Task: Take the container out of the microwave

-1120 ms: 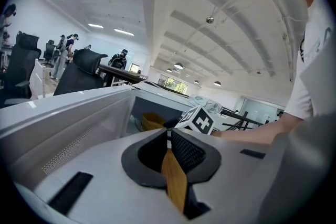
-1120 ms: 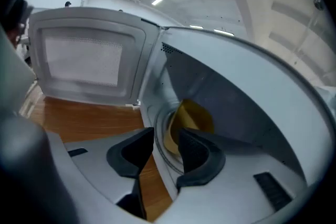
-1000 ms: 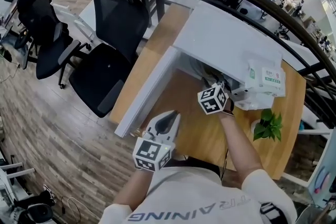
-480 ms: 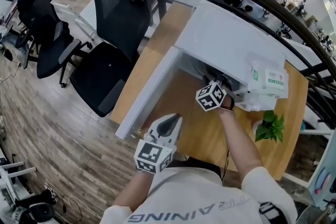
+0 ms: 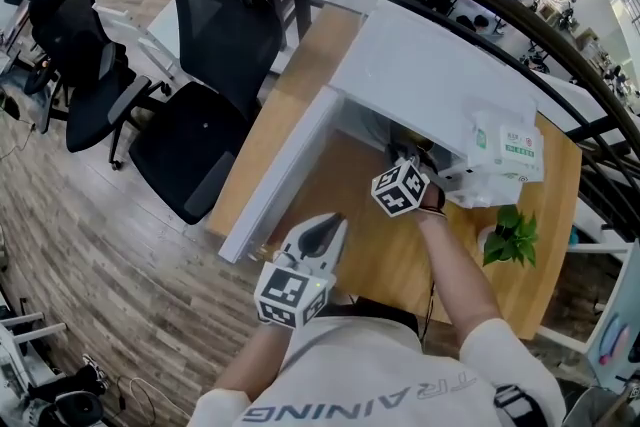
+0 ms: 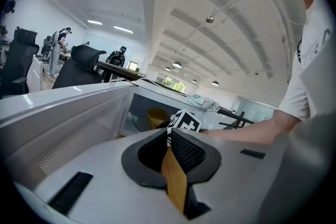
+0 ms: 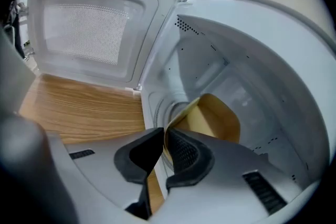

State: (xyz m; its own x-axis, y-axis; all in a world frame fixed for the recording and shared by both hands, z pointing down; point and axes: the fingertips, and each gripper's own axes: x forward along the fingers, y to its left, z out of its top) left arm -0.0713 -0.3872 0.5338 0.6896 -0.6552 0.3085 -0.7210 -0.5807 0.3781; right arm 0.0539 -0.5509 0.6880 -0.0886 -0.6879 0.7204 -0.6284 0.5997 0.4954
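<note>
The head view is looking steeply down from above the person, taking in the table (image 5: pixel 375 240), the microwave (image 5: pixel 430 75), the left gripper (image 5: pixel 320 231) and the right gripper (image 5: pixel 407 155) from well off. The left gripper view is riding low behind its fingers (image 6: pixel 186 152), facing almost level into the cavity, and is sharing the right gripper's marker cube (image 6: pixel 185 120), just beyond its fingertips, with the head view. The right gripper view is sitting close at the cavity mouth, looking past closing jaws with the container (image 7: pixel 218 118) rim between them, the door (image 7: pixel 89 29) lying left of the fingers.

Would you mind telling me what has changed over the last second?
The right gripper is closing its jaws on the rim of the container inside the microwave; the gripper itself hardly moved. The left gripper, shut, and the open door stayed as they were.
</note>
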